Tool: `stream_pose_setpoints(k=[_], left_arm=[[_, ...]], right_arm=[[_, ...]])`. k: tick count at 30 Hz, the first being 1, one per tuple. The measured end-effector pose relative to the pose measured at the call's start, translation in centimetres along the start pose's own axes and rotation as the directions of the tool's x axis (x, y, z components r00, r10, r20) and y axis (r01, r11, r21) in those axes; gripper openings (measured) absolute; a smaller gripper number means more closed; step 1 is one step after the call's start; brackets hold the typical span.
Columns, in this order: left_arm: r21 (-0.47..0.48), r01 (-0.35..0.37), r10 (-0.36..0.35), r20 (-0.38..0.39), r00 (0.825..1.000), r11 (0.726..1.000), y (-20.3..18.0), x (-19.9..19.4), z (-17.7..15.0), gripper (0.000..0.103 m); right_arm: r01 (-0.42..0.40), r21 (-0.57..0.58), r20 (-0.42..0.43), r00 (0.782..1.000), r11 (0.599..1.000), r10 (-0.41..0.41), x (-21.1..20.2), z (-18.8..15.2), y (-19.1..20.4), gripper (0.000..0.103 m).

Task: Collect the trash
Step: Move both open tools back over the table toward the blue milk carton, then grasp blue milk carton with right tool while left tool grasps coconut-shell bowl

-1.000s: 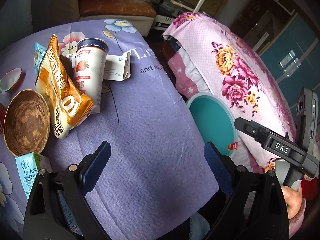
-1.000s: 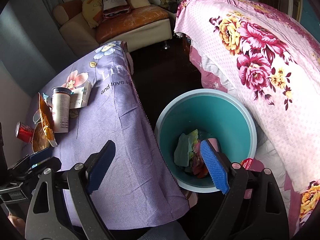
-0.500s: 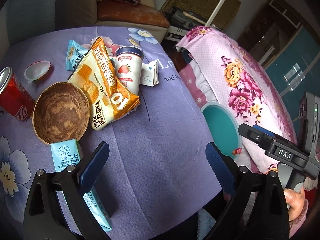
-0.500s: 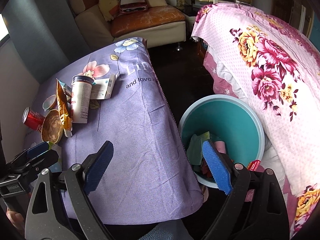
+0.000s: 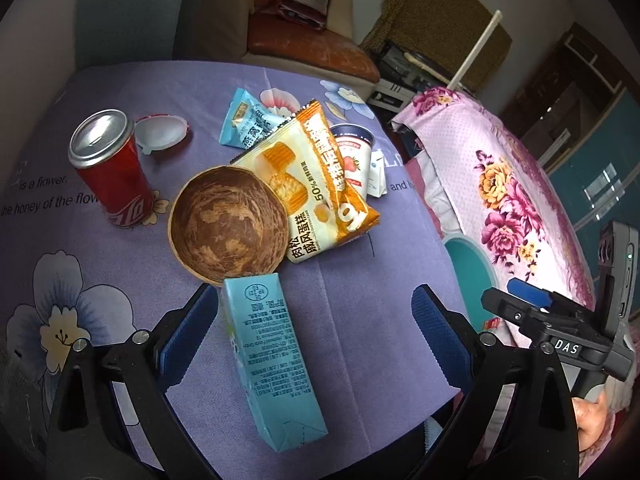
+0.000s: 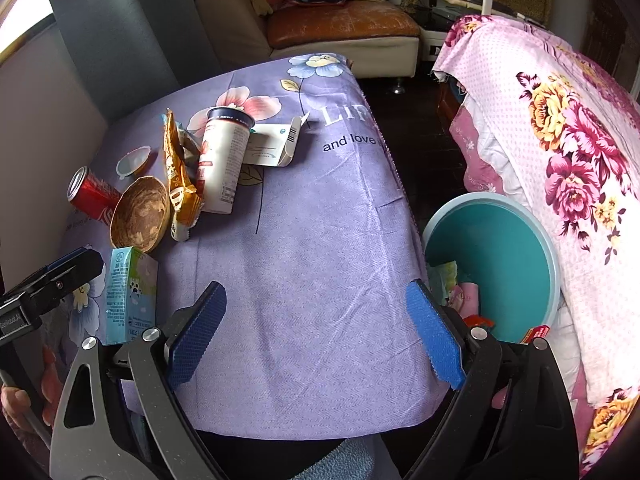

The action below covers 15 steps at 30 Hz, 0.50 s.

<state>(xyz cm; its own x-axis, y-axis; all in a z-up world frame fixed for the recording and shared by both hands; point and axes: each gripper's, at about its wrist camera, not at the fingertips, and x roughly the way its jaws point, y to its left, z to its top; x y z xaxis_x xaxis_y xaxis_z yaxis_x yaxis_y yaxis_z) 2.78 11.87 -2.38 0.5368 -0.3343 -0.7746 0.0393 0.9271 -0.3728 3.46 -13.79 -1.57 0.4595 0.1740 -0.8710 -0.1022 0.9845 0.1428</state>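
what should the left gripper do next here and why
Probably lower the left gripper a little and close on the blue carton. The carton lies flat on the purple tablecloth between the open jaws, nearer one pad, and nothing is held yet. The right gripper is open and empty too, and the bin beside the table already holds trash.
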Motion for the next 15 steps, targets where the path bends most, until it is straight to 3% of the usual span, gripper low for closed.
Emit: stream_pose_setpoints(k=[15], left_arm=[[-0.216,-0.107,0.112,0.014,0.994,0.971,11.7,-1.8,-2.4,0.097]], right_arm=[[-0.161,-0.171,-0.181,0.975,0.972,0.130,4.2,-1.1,10.9,0.087]])
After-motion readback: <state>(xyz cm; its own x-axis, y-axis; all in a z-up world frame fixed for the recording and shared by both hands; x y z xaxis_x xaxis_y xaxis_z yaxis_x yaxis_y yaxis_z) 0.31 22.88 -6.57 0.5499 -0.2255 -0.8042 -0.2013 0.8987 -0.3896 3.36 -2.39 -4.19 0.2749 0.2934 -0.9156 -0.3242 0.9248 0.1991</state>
